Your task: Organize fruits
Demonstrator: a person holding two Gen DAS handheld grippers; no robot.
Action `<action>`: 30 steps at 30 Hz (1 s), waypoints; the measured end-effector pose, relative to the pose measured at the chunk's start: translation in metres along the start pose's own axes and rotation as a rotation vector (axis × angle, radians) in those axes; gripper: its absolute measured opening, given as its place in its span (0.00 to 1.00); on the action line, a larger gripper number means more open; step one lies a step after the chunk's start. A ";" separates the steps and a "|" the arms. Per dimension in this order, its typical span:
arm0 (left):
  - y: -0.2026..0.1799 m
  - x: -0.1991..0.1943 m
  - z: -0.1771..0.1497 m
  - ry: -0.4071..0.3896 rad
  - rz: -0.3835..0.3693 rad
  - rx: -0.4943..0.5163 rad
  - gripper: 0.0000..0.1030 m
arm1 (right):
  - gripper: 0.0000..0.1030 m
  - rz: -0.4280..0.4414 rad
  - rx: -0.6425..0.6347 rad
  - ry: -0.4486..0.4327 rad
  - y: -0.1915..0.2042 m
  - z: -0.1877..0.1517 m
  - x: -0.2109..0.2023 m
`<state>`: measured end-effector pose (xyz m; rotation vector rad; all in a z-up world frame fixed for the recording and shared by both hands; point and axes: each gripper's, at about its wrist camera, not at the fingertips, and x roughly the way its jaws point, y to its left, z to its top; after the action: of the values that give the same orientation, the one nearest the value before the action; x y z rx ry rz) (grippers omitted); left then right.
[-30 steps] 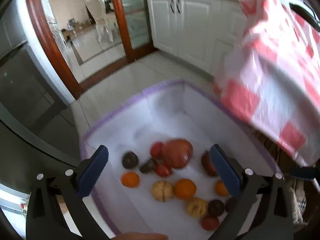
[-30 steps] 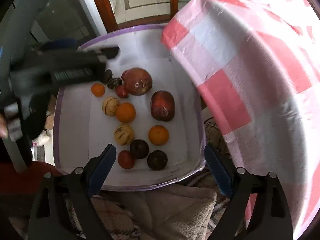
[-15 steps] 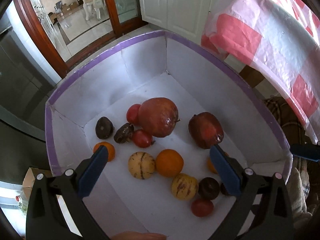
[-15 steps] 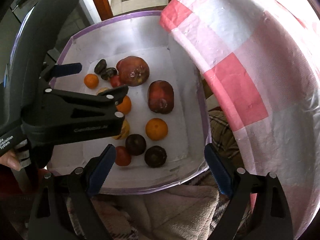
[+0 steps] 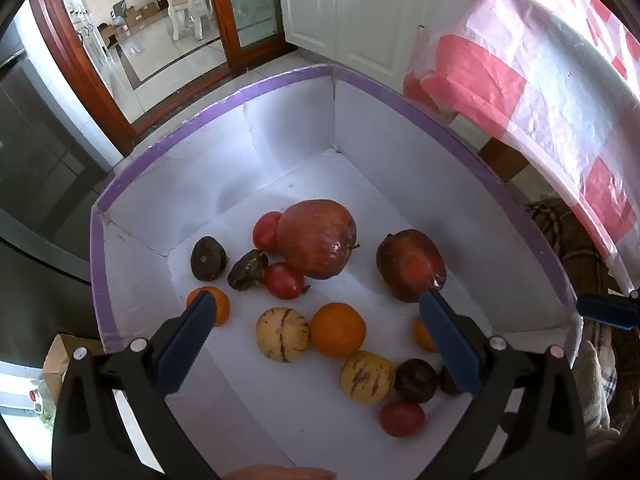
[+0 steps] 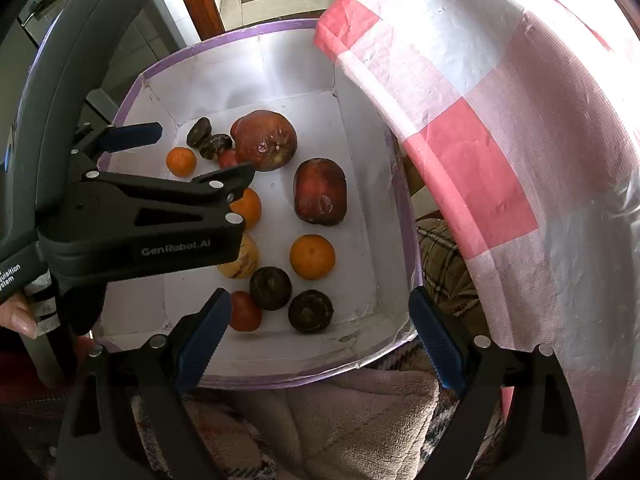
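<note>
A white box with a purple rim [image 5: 280, 84] [image 6: 248, 34] holds loose fruit. Two big red pomegranates [image 5: 316, 238] [image 5: 410, 264] lie at the back. Around them are oranges [image 5: 338, 330], striped yellow melons [image 5: 282, 334], red tomatoes [image 5: 282, 280] and dark passion fruits [image 5: 208, 258]. My left gripper [image 5: 316, 298] [image 6: 204, 149] hangs open over the box's left half, pointing steeply down, with nothing between its fingers. My right gripper [image 6: 319, 299] is open above the near rim and holds nothing. One blue pad [image 5: 604, 310] of it shows at the right edge of the left wrist view.
A pink-and-white checked tablecloth [image 6: 500, 120] [image 5: 540, 92] hangs close over the box's right side. A beige fleece blanket [image 6: 360, 420] lies under the near edge. White cabinets [image 5: 340, 4] and a wooden door frame [image 5: 76, 68] stand beyond. A hand [image 6: 16, 316] grips the left tool.
The left gripper came down and tipped toward the box, so the fruit looks larger; it has held still for the last half second. The right gripper barely moved.
</note>
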<state>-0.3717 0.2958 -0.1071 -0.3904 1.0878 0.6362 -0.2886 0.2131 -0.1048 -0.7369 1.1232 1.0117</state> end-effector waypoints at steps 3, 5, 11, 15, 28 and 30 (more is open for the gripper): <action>-0.001 0.000 0.000 0.001 -0.002 -0.002 0.99 | 0.84 0.000 0.000 0.000 0.000 0.000 0.000; -0.001 0.000 0.000 0.001 -0.002 -0.001 0.99 | 0.84 0.000 -0.001 0.000 0.000 0.000 0.000; -0.001 0.000 0.000 0.001 -0.006 0.002 0.99 | 0.84 0.002 0.000 0.000 0.000 0.000 0.000; -0.002 0.000 -0.001 0.002 -0.005 -0.001 0.99 | 0.84 0.001 0.001 0.000 0.000 0.001 0.001; -0.004 0.000 -0.001 0.004 -0.007 0.002 0.99 | 0.85 0.002 0.001 0.001 0.000 0.000 0.001; -0.004 0.000 0.000 0.004 -0.008 0.003 0.99 | 0.84 0.002 0.002 0.001 0.000 0.000 0.002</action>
<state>-0.3693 0.2925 -0.1076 -0.3939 1.0905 0.6271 -0.2886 0.2138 -0.1067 -0.7350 1.1254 1.0119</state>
